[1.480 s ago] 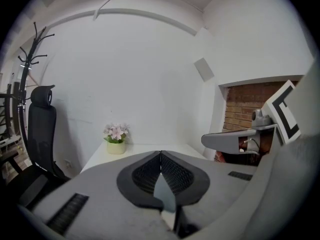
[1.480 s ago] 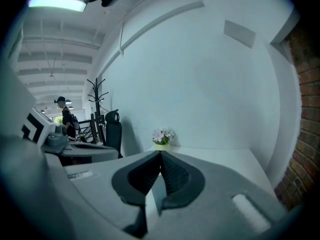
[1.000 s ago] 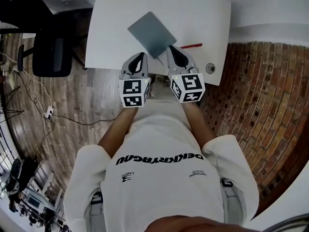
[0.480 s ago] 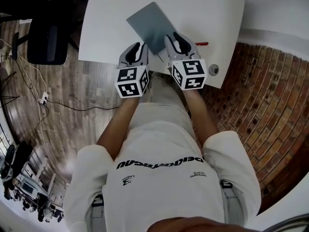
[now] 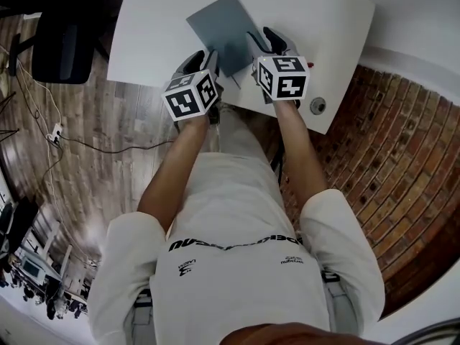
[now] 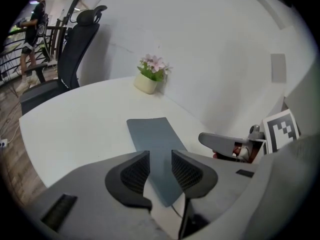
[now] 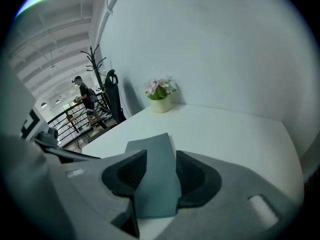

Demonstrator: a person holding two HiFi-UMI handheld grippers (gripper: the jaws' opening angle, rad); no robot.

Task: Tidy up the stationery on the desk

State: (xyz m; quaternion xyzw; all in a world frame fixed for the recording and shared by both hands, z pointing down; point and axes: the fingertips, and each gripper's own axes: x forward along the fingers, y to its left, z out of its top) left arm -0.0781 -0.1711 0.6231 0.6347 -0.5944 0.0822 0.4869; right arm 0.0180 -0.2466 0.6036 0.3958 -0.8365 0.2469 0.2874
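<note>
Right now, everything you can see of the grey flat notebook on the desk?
Slate-grey flat rectangular notebook, matte plain cover, closed, no markings visible. It lies flat on the white desk, turned diagonally, one corner toward the person. The left tongs and right tongs, both open, sit at its near end; contact can't be told.

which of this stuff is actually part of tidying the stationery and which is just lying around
Part of the job:
- grey notebook, flat on the white desk
- red pen, mostly hidden behind the right gripper
- left gripper, open like the right one

Just lying about:
- potted flowers
- office chair
- coat rack
- round desk fitting
</note>
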